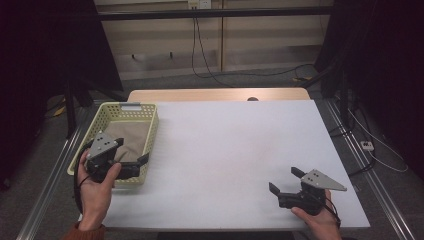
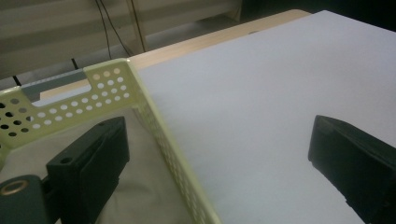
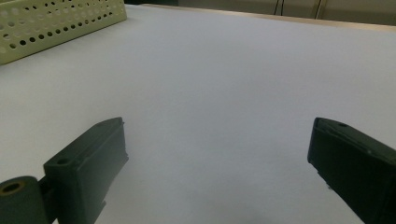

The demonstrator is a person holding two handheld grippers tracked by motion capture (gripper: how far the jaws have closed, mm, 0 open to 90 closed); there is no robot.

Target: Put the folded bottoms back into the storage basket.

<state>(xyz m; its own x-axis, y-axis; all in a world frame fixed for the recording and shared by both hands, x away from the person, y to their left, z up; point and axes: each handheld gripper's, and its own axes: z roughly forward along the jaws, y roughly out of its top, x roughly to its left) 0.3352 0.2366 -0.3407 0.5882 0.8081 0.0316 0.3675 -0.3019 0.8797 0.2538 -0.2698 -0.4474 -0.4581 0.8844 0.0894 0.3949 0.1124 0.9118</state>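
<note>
The pale yellow perforated plastic basket [image 1: 152, 131] sits at the left edge of the white table [image 1: 235, 150], and a folded beige cloth [image 1: 131, 137] lies flat on its floor. The left gripper [image 1: 142, 161] hangs over the basket's near right corner with its jaws spread wide and nothing between them; in the left gripper view one jaw is above the cloth [image 2: 144, 186] inside the basket while the other is above the bare table [image 2: 261, 116], so the basket's long side wall [image 2: 163, 140] runs between the two. Neither jaw touches cloth or wall as far as the views show.

There is one basket, one cloth and two grippers (each with a grey three-cornered plate on top). The basket is rectangular, its walls punched with rows of small round holes, and its far end has a slot handle with a grey insert. The cloth looks soft and matt, with a shallow crease.

The right gripper [image 1: 285, 181] is well apart, near the table's front right corner, also gaping and holding nothing, over the smooth white surface
</note>
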